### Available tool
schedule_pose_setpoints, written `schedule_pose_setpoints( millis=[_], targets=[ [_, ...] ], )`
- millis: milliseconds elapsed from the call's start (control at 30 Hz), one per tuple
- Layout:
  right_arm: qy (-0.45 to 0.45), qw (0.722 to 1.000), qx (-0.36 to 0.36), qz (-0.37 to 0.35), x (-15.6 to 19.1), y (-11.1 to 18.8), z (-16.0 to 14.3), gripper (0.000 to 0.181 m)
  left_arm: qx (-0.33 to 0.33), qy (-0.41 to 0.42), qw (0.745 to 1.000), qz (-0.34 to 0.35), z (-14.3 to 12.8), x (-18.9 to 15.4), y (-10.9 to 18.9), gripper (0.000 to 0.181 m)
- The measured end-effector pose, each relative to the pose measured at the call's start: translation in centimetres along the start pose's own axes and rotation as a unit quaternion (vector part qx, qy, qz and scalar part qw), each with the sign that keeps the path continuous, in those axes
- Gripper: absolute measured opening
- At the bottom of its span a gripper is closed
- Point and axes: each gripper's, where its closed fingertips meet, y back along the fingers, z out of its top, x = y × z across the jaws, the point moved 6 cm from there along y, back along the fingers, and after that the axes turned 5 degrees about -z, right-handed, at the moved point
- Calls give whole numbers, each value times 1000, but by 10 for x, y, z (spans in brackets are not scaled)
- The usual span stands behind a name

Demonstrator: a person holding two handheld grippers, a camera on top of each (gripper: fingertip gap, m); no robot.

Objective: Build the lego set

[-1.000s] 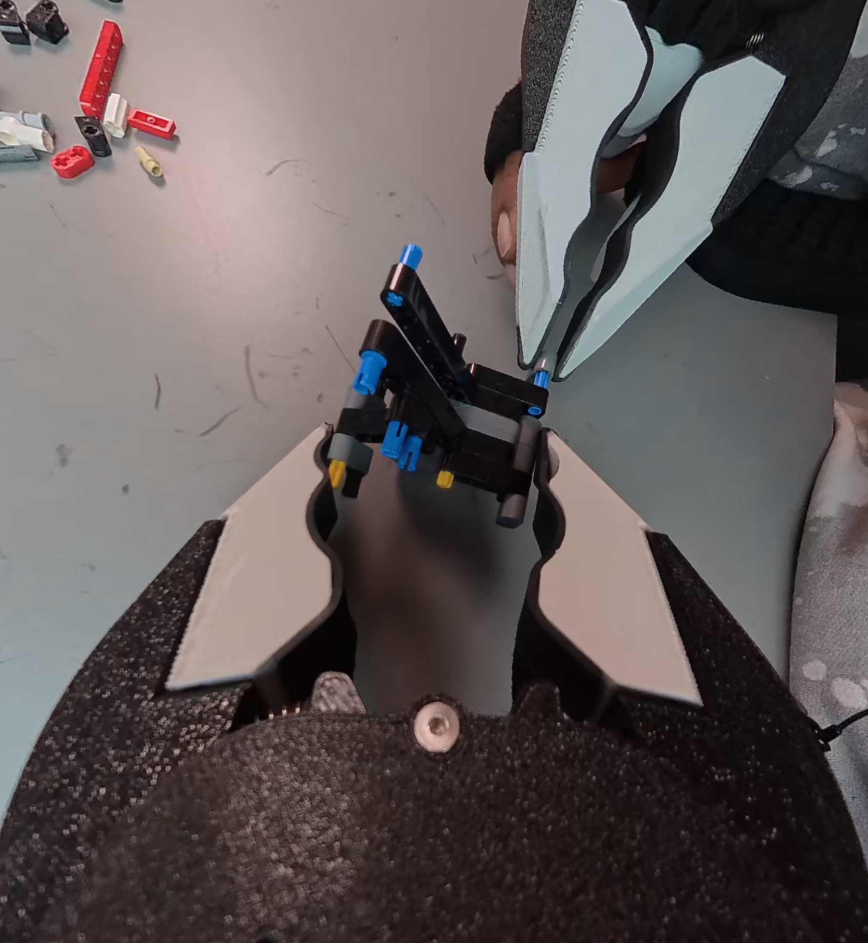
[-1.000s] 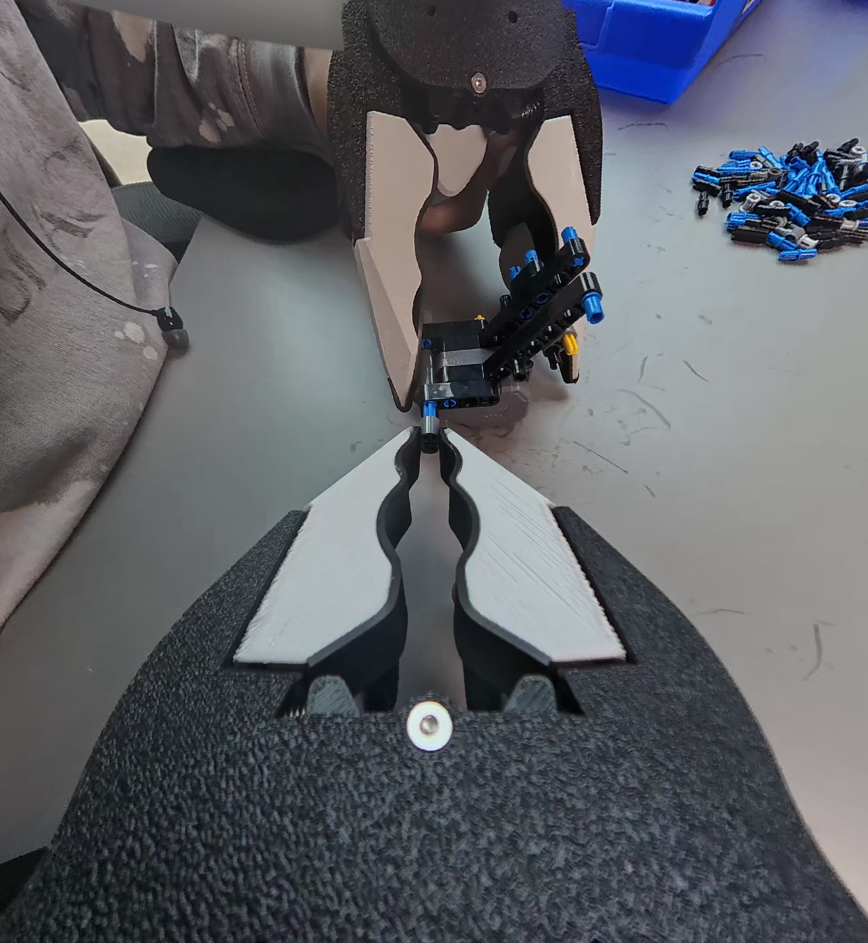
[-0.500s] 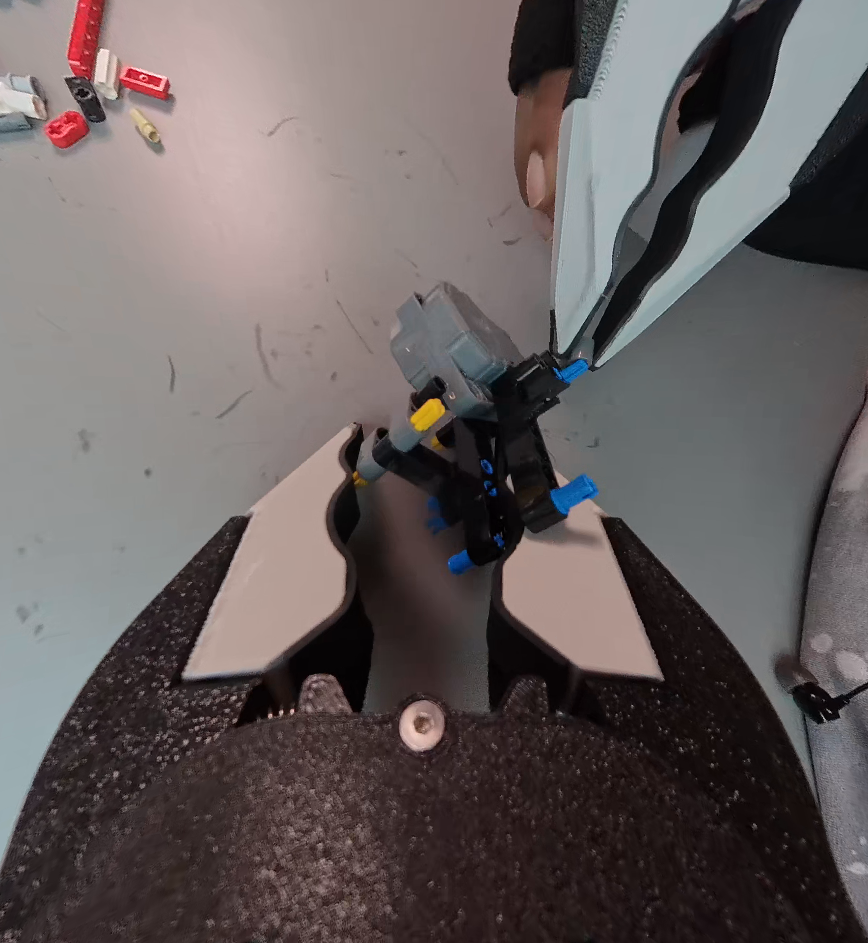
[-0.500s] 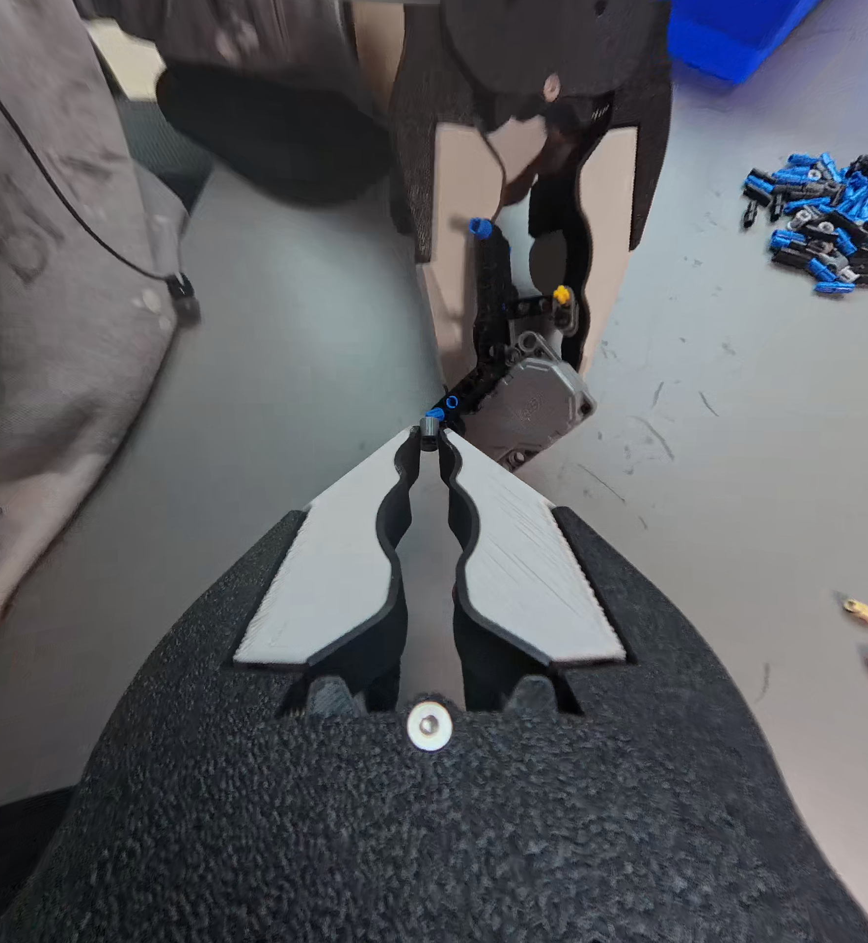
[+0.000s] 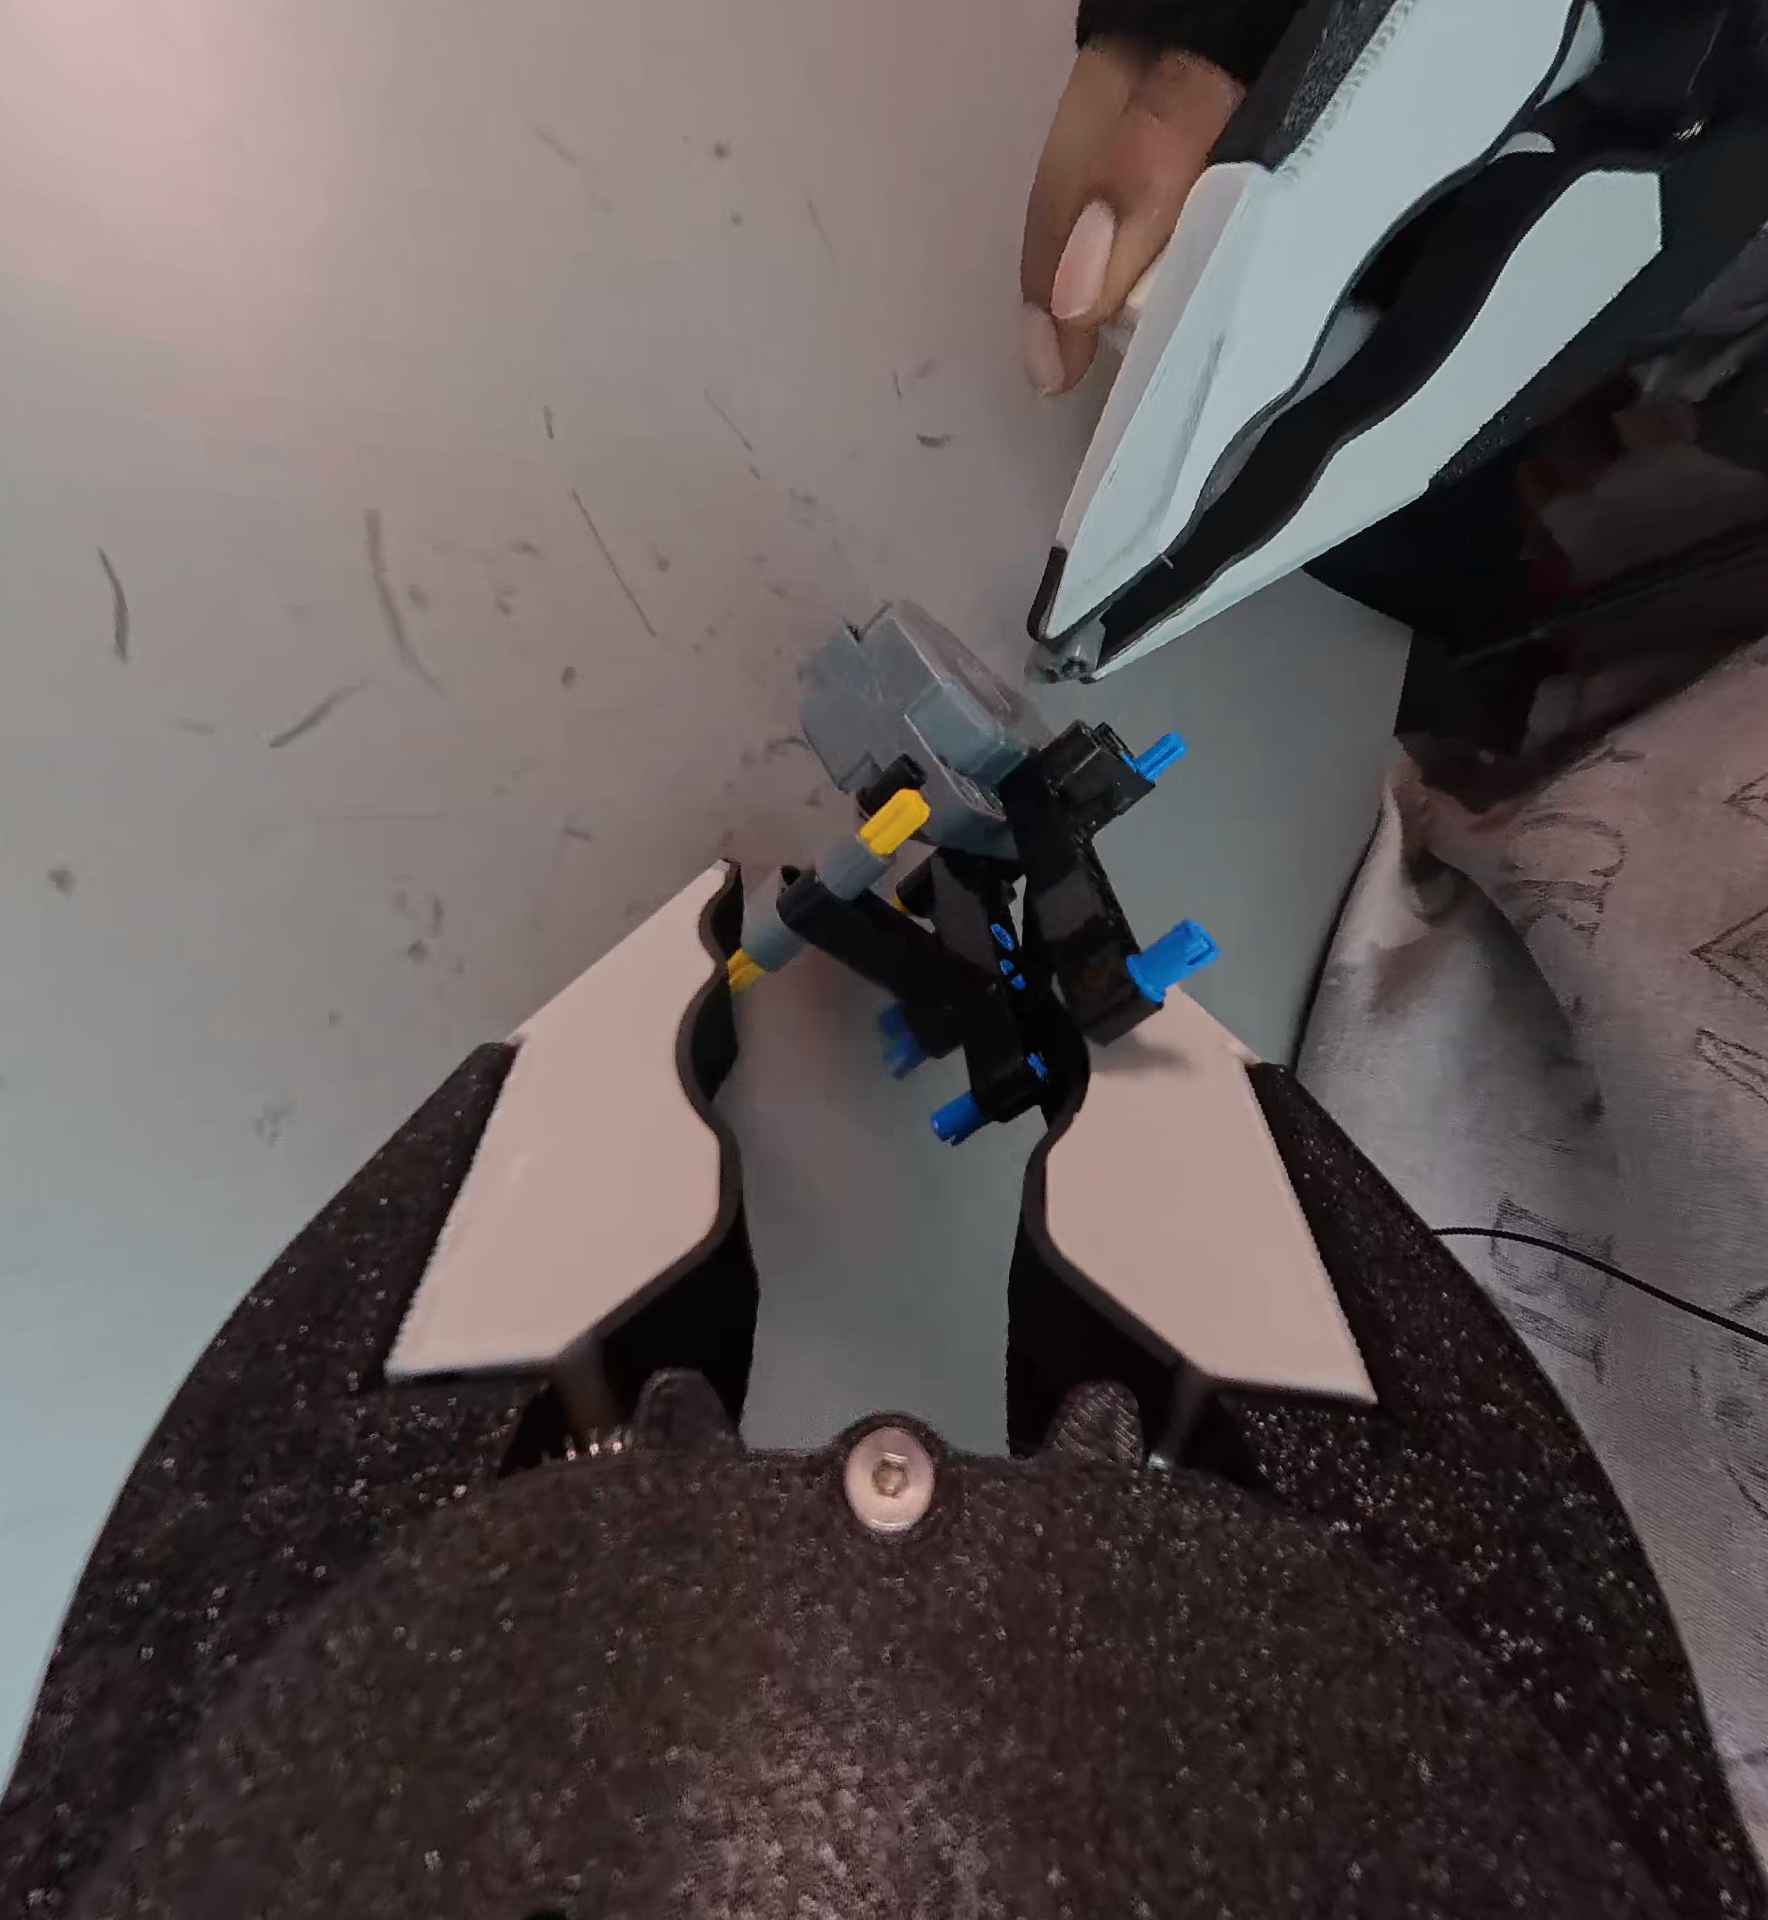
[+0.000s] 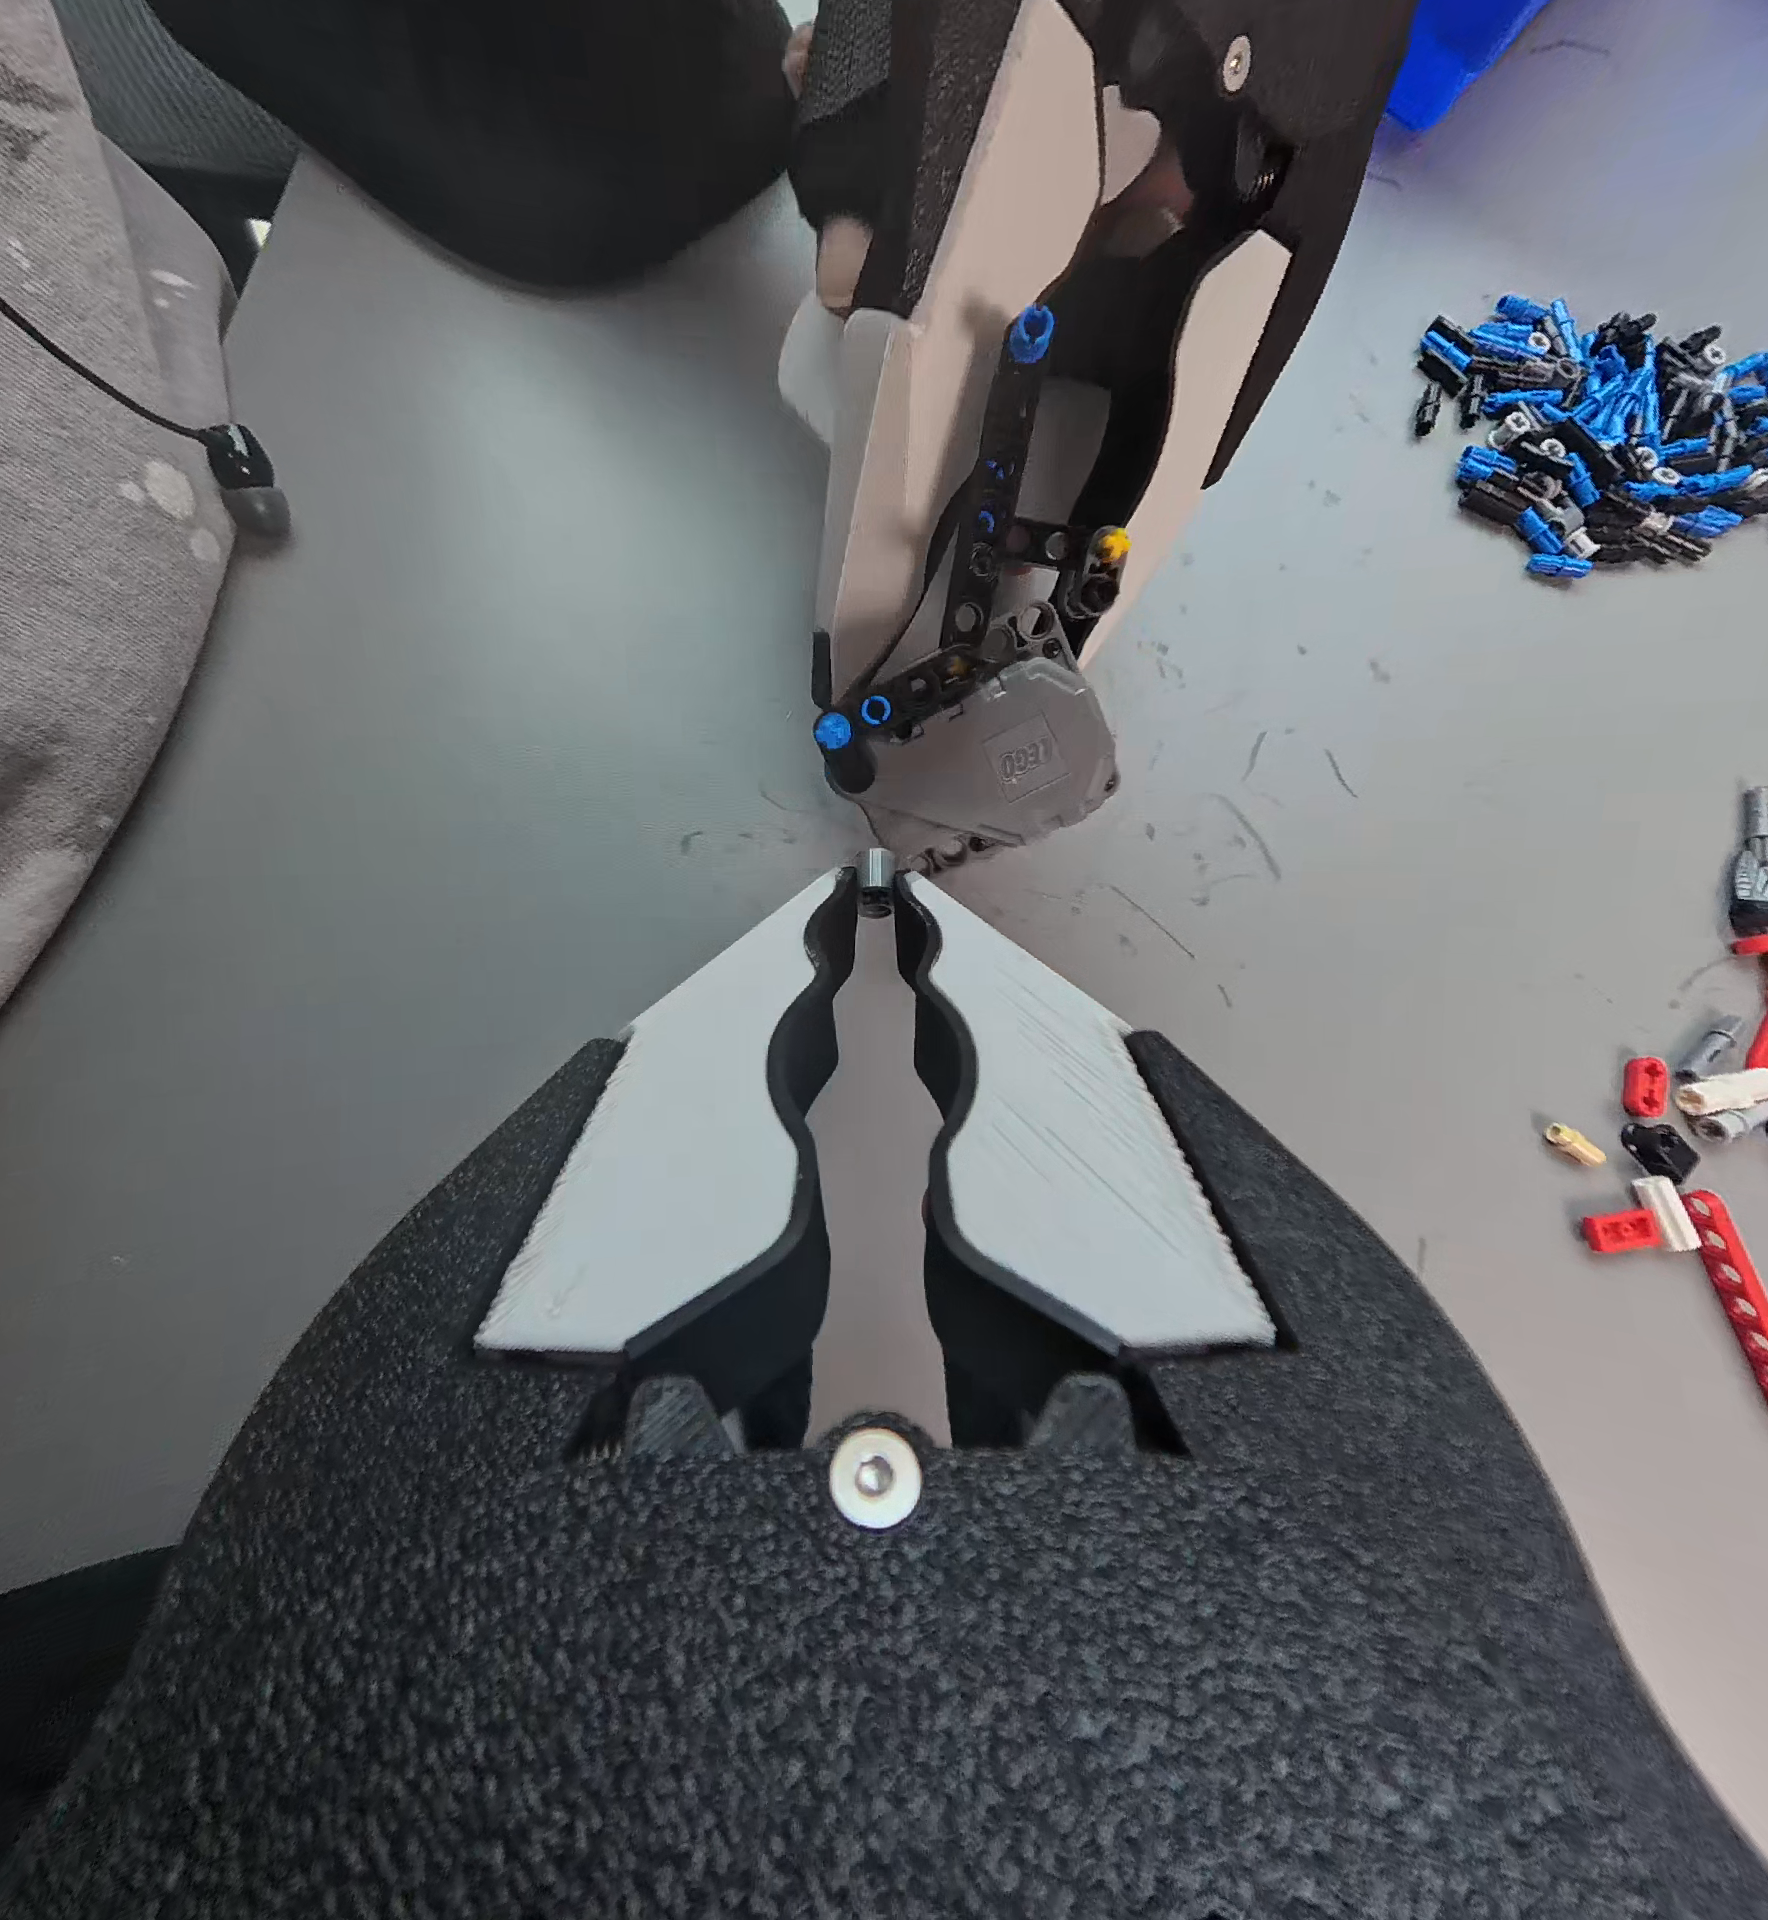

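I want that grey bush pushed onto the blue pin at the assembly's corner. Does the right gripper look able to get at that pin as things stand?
Probably yes. The right gripper, shut on the grey bush, sits just short of the blue pin, with only bare table between. The left gripper holds the assembly by its other end.

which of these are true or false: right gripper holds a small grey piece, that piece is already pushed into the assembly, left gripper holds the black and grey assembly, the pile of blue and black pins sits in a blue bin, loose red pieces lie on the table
1. The right gripper holds a small grey piece. True.
2. That piece is already pushed into the assembly. False: a gap separates them.
3. The left gripper holds the black and grey assembly. True.
4. The pile of blue and black pins sits in a blue bin. False: it lies loose on the table.
5. Loose red pieces lie on the table. True.
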Motion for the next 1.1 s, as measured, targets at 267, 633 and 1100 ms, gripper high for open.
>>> schedule_pose_setpoints(
  millis=[267, 633, 1100],
  targets=[
    [1, 999, -19, -26, 5, 1, 0, 7, 79, 41, 995, -40, 11, -4, 3, 61],
    [-14, 998, -33, -47, 2, 5, -5, 7, 6, -71, 997, -24, 10, -7, 5, 93],
    [-60, 993, -61, -76, 5, 16, -1, 7, -41, -149, 984, 94, 11, -3, -26, 60]
  ],
)
